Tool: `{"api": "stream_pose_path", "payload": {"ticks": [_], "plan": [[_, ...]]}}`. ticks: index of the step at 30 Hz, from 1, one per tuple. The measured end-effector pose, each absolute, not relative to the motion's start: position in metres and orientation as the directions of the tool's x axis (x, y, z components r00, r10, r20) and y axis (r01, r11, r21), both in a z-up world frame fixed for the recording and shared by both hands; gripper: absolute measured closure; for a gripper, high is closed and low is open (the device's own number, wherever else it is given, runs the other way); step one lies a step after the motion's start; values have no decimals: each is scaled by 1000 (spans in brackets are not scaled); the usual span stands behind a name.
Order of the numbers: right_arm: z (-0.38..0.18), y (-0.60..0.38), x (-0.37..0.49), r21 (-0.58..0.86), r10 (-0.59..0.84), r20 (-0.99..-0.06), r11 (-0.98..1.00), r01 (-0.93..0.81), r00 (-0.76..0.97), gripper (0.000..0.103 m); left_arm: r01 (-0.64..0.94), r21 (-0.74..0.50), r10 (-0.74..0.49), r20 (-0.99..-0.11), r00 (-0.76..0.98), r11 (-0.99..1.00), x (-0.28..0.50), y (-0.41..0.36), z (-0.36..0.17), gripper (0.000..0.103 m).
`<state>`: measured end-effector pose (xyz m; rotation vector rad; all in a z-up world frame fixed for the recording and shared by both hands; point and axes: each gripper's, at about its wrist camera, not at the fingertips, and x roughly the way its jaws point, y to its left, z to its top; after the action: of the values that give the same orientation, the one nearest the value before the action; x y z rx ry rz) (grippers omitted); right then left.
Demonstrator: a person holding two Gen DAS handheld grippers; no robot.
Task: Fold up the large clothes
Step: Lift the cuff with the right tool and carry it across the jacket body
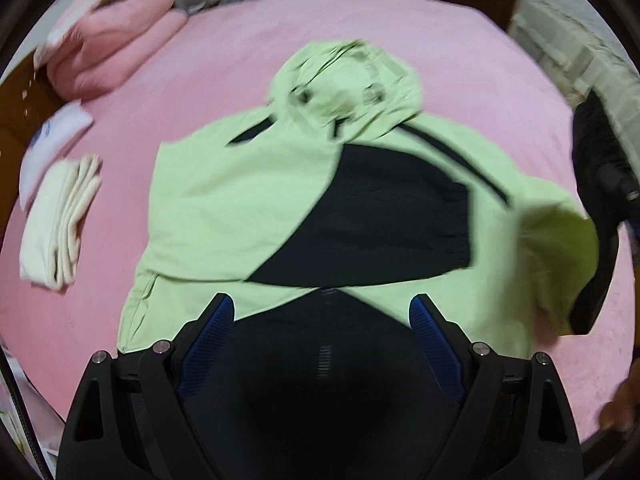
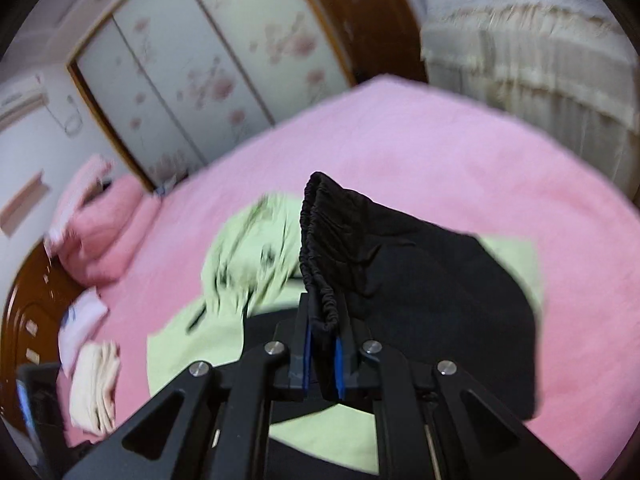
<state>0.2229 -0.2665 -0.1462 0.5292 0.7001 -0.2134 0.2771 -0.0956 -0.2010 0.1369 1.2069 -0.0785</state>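
A light green hooded jacket [image 1: 224, 200] with black panels lies spread on a bed with a pink sheet [image 1: 460, 52]. Its hood [image 1: 348, 76] points toward the far side of the bed, where a wardrobe with flower-printed sliding doors [image 2: 192, 68] stands.

The left hand-held gripper [image 1: 322, 312] hangs above the near, lower part of the jacket and looks steeply down at it. Its jaws stand wide apart, and its blue pads [image 1: 434, 340] press on nothing; only black fabric shows below, between them.

The right hand-held gripper [image 2: 322, 356] is closed almost fully on a black sleeve cuff [image 2: 320, 280] with an elastic, gathered edge. The cuff rises from between the blue pads, and the black sleeve behind it drapes down to the right, over the green fabric. In the left wrist view this gripper shows only as a dark shape at the right edge, beside a raised fold of green cloth [image 1: 560, 256]. Both views are blurred, so fine details of the jacket are hard to read.

At the left side of the bed lie a folded cream cloth [image 1: 60, 216] and, just beside it, a white folded item [image 1: 52, 144]. Further back are pink pillows [image 1: 116, 40], near the brown wooden headboard [image 2: 24, 320]. A pale frilled curtain [image 2: 532, 52] hangs at the right.
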Motion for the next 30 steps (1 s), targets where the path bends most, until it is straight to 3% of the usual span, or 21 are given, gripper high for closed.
{"api": "stream_pose_path", "payload": {"ticks": [9, 12, 14, 17, 22, 30], "plan": [[-249, -218, 261, 422, 101, -770, 822, 384, 630, 88, 234, -69, -137, -948, 289, 970, 301, -50, -243, 15], [-262, -217, 262, 416, 139, -814, 817, 399, 564, 70, 247, -122, -190, -943, 272, 961, 304, -53, -249, 15], [-258, -224, 256, 432, 142, -807, 803, 410, 574, 50, 260, -167, -238, -933, 269, 951, 308, -57, -250, 15], [-244, -237, 240, 470, 153, -778, 786, 402, 609, 33, 282, -247, -323, -907, 270, 927, 317, -67, -250, 15], [-230, -270, 203, 467, 112, -775, 764, 445, 622, 30, 283, -400, -463, -863, 204, 872, 331, -97, -262, 15], [-228, -323, 161, 420, 28, -797, 744, 520, 604, 30, 149, -464, -484, -861, 155, 873, 347, -145, -308, 15]]}}
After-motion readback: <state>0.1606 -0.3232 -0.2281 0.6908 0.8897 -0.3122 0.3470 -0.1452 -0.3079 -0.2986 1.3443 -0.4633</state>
